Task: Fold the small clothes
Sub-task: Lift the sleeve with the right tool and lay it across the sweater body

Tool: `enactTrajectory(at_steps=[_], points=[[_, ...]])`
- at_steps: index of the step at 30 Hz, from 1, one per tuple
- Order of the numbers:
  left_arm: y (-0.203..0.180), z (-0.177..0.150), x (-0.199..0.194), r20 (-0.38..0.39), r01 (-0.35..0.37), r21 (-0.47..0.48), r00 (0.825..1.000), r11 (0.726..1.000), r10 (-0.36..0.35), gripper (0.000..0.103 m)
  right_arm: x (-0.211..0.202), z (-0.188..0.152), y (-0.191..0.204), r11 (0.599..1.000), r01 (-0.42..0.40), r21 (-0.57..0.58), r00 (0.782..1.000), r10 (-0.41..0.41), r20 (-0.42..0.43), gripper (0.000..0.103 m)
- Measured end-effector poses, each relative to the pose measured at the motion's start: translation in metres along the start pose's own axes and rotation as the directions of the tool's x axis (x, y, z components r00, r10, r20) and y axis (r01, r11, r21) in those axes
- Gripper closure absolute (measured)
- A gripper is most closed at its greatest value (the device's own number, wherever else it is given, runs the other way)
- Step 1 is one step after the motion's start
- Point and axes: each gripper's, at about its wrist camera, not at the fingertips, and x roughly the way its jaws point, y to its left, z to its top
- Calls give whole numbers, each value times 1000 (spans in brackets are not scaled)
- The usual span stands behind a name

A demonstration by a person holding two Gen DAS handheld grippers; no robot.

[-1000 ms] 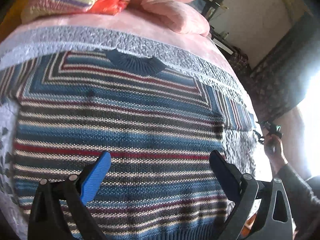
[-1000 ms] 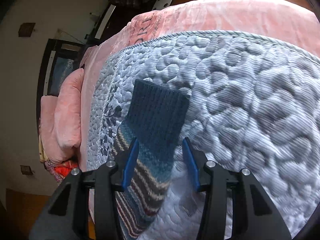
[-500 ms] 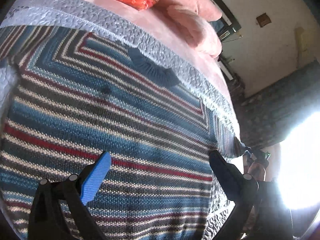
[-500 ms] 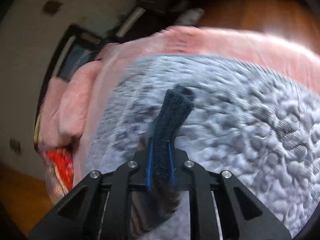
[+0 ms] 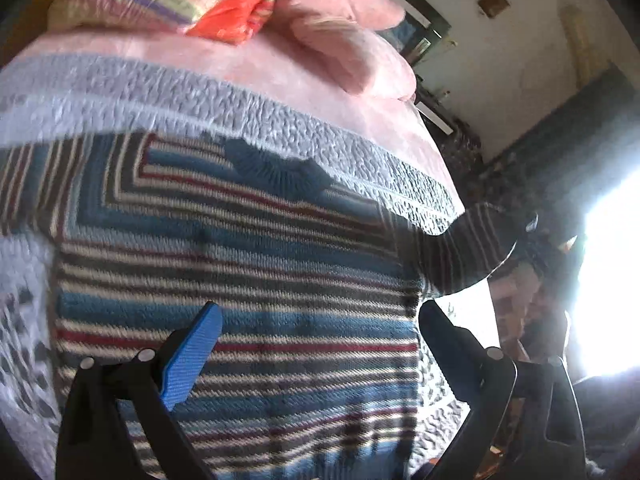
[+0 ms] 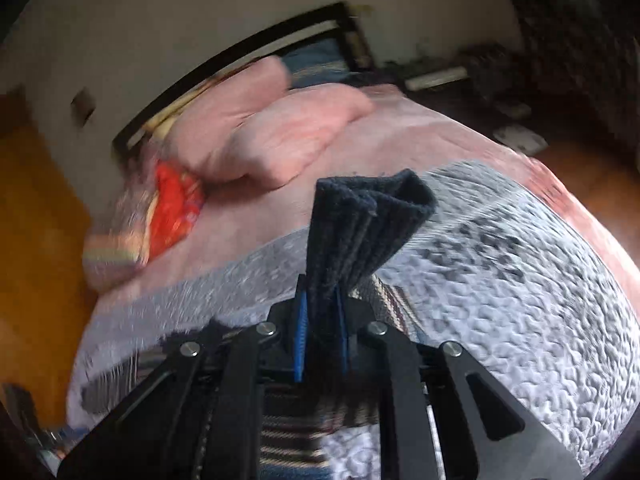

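Note:
A striped knit sweater (image 5: 248,264) in blue, cream, dark and red lies flat on a grey quilt (image 5: 280,128), its dark blue collar (image 5: 276,168) toward the pillows. My left gripper (image 5: 320,320) hovers open just above the sweater's body, holding nothing. The sweater's right sleeve (image 5: 460,256) is lifted off the bed at the right. My right gripper (image 6: 320,308) is shut on that sleeve's dark blue ribbed cuff (image 6: 368,216), which bunches up out of the jaws. Striped sleeve fabric (image 6: 304,436) hangs below the gripper.
Pink pillows (image 5: 352,48) and a folded orange and striped blanket (image 5: 168,4) lie at the head of the pink bedspread (image 6: 440,136). A dark headboard (image 6: 240,52) stands behind. Wooden floor (image 6: 36,208) surrounds the bed. A bright window (image 5: 608,280) glares at the right.
My right gripper closed on the sleeve cuff, lifted it off the quilt and swung it toward the sweater's body. The left gripper stayed open and shifted slightly over the sweater.

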Motion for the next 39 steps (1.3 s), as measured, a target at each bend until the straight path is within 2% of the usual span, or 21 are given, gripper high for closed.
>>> enactTrajectory(at_steps=[2, 6, 10, 13, 18, 20, 21, 22, 23, 25, 26, 29, 32, 35, 39], points=[[-7, 5, 1, 0, 1, 31, 1000, 1000, -1, 4, 7, -12, 28, 998, 6, -60, 1000, -7, -15, 92], [-16, 21, 13, -17, 50, 52, 999, 997, -49, 4, 36, -47, 87, 976, 43, -216, 998, -54, -45, 92], [-22, 36, 38, -54, 125, 36, 991, 991, -123, 4, 77, -94, 131, 924, 85, -373, 989, -124, -82, 92], [-23, 45, 64, -106, 173, 14, 980, 985, -171, 4, 105, -128, 150, 881, 109, -460, 980, -174, -101, 92], [-19, 54, 104, -142, 215, -29, 966, 976, -217, 4, 146, -181, 168, 805, 147, -574, 954, -269, -132, 90], [-15, 57, 120, -156, 249, -73, 953, 966, -258, 4, 153, -190, 168, 820, 121, -559, 951, -258, -172, 84], [-12, 58, 131, -167, 272, -102, 943, 957, -286, 4, 153, -193, 168, 835, 107, -540, 951, -245, -190, 76], [-9, 59, 143, -181, 285, -135, 935, 949, -306, 4, 152, -195, 163, 860, 82, -503, 952, -216, -215, 63], [-6, 58, 156, -190, 299, -174, 925, 938, -330, 4, 149, -196, 159, 880, 68, -471, 955, -194, -225, 59], [-3, 56, 176, -206, 329, -227, 904, 917, -375, 4, 132, -196, 150, 918, 51, -392, 963, -149, -223, 57], [-3, 55, 187, -216, 325, -246, 900, 913, -379, 4, 123, -196, 144, 936, 57, -348, 966, -139, -216, 56], [-3, 51, 220, -254, 271, -270, 905, 924, -340, 4, 91, -201, 121, 985, 60, -163, 976, -92, -198, 55], [-2, 43, 243, -269, 279, -327, 888, 903, -372, 4, 69, -214, 110, 998, 35, -48, 986, -42, -160, 55], [-7, 39, 258, -315, 214, -315, 896, 925, -314, 4, 56, -228, 106, 1000, -10, 0, 994, 10, -111, 52], [-12, 38, 264, -332, 216, -314, 887, 925, -320, 4, 54, -236, 105, 999, -38, -13, 994, 37, -104, 52]])
